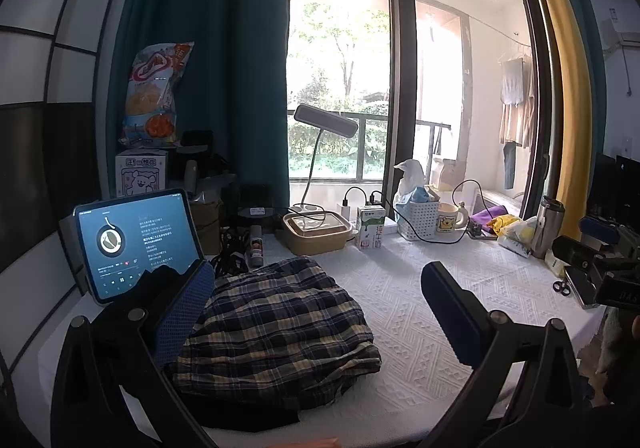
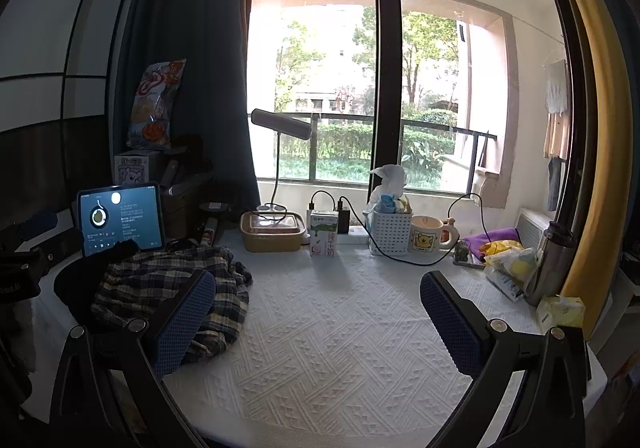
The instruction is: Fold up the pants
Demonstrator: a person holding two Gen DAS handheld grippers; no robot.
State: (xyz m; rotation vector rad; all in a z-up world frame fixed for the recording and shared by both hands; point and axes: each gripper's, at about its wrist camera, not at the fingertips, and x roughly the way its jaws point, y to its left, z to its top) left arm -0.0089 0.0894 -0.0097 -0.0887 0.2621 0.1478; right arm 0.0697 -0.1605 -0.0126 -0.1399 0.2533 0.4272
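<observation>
Plaid pants (image 1: 276, 324) fill the left view; right gripper (image 2: 316, 312) frames cloth.

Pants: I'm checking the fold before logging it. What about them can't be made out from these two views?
- Left wrist: near left of the pants sits behind the left gripper finger.
- Right wrist: near edge behind the right gripper finger; a dark item covers the left.
- Waistband and leg ends: not distinguishable.
- Layers underneath: hidden.

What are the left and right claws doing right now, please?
Left claw: open, holding nothing, by the plaid pants.
Right claw: open, holding nothing.
</observation>
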